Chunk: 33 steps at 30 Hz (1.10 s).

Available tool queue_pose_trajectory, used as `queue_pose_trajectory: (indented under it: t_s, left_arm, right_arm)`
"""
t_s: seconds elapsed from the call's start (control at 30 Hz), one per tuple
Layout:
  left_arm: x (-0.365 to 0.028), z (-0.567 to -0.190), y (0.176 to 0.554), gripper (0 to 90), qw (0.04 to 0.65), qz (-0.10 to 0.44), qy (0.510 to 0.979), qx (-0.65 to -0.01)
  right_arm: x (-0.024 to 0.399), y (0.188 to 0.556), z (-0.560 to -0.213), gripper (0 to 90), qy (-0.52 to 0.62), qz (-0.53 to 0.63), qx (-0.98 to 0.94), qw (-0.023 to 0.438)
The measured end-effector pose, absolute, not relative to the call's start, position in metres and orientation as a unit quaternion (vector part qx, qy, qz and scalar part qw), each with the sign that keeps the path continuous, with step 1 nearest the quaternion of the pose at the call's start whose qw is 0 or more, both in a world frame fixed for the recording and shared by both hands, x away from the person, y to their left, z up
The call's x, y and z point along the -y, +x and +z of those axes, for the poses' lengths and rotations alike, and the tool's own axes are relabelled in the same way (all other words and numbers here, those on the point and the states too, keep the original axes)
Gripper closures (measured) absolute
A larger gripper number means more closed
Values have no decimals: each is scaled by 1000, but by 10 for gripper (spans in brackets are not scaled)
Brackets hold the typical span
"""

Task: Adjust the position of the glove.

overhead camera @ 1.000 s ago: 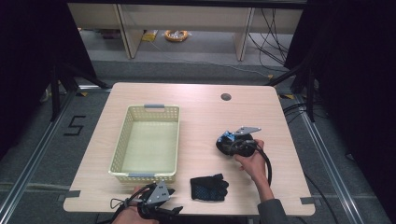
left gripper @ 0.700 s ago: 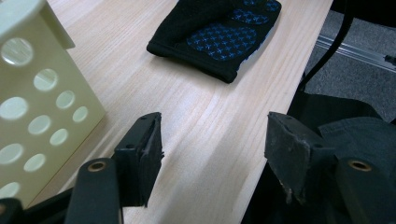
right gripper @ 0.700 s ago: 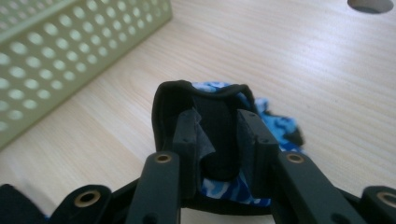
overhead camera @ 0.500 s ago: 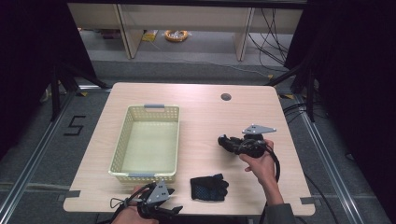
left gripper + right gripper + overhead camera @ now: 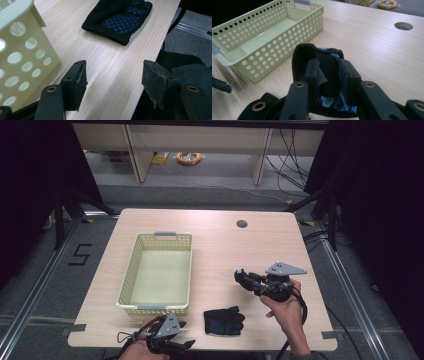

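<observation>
A black glove with blue camouflage patches point(image 5: 317, 56) hangs off the table, and my right gripper point(image 5: 328, 67) is shut on it. In the high view that right gripper point(image 5: 248, 280) hovers above the table's right half, with the glove point(image 5: 242, 276) at its tips, pointing left toward the basket. A second black glove with a blue dotted palm point(image 5: 223, 320) lies flat near the front edge. My left gripper point(image 5: 186, 334) rests at the front edge, left of that glove, and stands open with nothing in it. Seen from the left gripper point(image 5: 115, 75), the glove point(image 5: 120, 17) lies ahead on the wood.
A pale yellow perforated basket point(image 5: 129, 280) stands empty on the left half, close beside the left gripper point(image 5: 15, 15) and left of the right one point(image 5: 249, 65). A round cable hole point(image 5: 242, 224) sits at the back of the table. The front edge runs under the left gripper.
My right gripper has risen from the table and drifted to the right and nearer the person, carrying the glove. The left gripper and the glove on the table have stayed put.
</observation>
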State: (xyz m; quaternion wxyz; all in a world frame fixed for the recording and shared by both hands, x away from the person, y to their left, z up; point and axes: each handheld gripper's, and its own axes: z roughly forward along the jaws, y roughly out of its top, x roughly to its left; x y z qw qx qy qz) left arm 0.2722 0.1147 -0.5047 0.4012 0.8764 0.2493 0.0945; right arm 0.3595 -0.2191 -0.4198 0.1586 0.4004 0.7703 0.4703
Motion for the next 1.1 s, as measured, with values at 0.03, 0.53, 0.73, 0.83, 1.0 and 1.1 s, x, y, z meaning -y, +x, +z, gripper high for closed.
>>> queue_pose_trajectory:
  t_s: [0.03, 0.53, 0.73, 0.83, 1.0, 1.1]
  left_arm:
    - [-115, -505, 272, 358, 402, 93, 876, -249]
    - [-116, -503, 273, 328, 397, 99, 879, -245]
    - [-116, -503, 273, 312, 394, 99, 878, -252]
    - [-115, -504, 272, 311, 400, 94, 876, -254]
    - [-115, -502, 272, 311, 400, 99, 876, -250]
    - [-116, -502, 274, 311, 395, 101, 881, -239]
  right_arm:
    - [219, 353, -419, 713, 398, 473, -770, 158]
    - [208, 288, -423, 712, 400, 461, -772, 176]
    - [201, 273, -432, 712, 411, 458, -769, 176]
    - [196, 270, -434, 711, 407, 451, -772, 185]
    - [186, 267, -435, 711, 398, 443, -782, 186]
    - [182, 266, -435, 712, 402, 433, -784, 190]
